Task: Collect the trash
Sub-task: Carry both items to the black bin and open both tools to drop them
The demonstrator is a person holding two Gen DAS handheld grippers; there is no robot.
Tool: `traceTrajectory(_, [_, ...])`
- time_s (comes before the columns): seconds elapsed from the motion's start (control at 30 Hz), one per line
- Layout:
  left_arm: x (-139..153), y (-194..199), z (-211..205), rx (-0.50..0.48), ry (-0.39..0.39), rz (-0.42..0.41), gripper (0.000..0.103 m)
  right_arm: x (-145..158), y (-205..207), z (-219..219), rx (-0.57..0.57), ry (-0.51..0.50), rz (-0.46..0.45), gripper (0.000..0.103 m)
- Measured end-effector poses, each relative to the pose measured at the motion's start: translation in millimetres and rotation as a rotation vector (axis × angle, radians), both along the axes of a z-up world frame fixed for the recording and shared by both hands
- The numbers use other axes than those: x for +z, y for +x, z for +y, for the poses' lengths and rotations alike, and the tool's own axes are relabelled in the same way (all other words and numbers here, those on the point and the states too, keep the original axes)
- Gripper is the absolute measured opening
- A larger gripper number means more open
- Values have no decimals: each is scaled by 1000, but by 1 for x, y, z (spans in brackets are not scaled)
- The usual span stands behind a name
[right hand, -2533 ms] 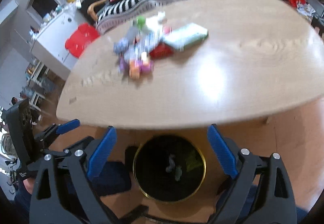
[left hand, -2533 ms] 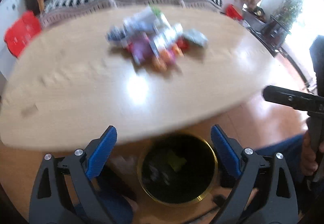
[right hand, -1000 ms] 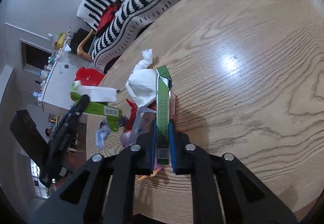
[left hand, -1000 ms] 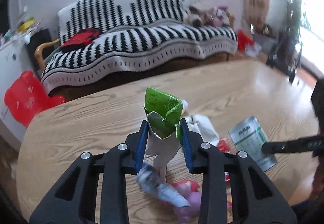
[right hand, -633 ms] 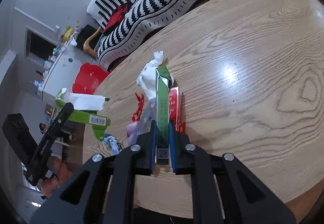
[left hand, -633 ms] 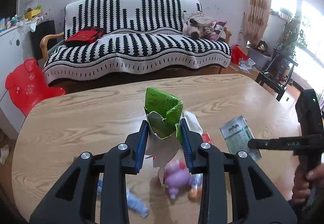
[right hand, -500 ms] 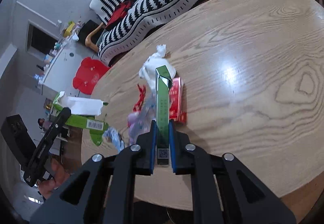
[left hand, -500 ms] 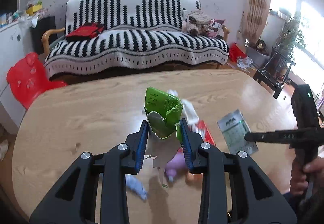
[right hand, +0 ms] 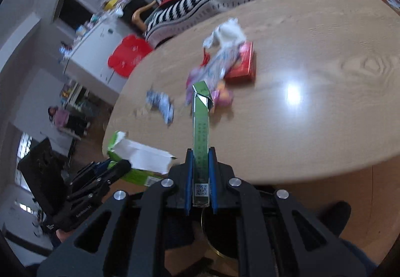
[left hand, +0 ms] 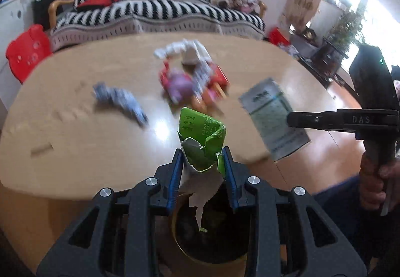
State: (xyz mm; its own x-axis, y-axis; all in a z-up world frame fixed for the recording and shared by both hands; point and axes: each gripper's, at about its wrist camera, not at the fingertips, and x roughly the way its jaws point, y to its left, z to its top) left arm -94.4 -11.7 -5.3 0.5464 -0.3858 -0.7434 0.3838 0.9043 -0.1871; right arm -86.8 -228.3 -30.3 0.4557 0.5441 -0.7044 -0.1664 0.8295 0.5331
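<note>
Left tool (left hand: 202,164) clamps torn green-and-white paper carton (left hand: 202,149) over round black gold-rimmed bin (left hand: 212,234) below wooden tabletop (left hand: 75,131) edge. Right tool (right hand: 200,177) pinches flat green cardboard box (right hand: 200,131). Risk: ragged carton snags on pads at release; box, seemingly short of bin centre, drops onto floor.

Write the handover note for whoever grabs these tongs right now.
Left tongs: shut on the torn green carton, held above the bin.
Right tongs: shut on the flat green box, also near the bin's rim.
Done: two pieces lifted off the table.
Left: drop both, then fetch the wrapper pile, the blue wrapper and the white tissue.
</note>
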Motion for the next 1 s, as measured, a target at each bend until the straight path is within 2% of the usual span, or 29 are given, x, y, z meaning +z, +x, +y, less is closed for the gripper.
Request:
traceTrajectory(0.17, [-22,-39,-16,-81,14,43,31,-27,-57,16,45,-47,21,13])
traceTrajectory(0.3, [-44,-55,-24,-130,42,102,31,-51,-80,18,52,-84,63,13])
traceTrajectory(0.53, [-88,-56,-33,-154,107,244,31,-88,-74,5,22,-126,173,13])
traceTrajectory(0.8, [-96,-47,-35,-149,89,278,31,-85,-71,14,32,-158,167,13])
traceTrajectory(0.83, [-97,-46,-35,-146,85,283,32,-85,-70,14,29,-163,168,13])
traceTrajectory(0.9, [-98,-47,-36,-146,80,293,43,-87,-68,11,19,-162,183,15])
traceTrajectory(0.93, [-97,-47,-36,-144,75,293,58,-88,-67,9,11,-155,190,24])
traceTrajectory(0.97, [-95,-47,-36,-139,70,284,69,-88,-67,6,1,-148,192,46])
traceTrajectory(1.0, [-93,-47,-37,-138,69,276,71,-87,-67,3,-13,-138,187,59])
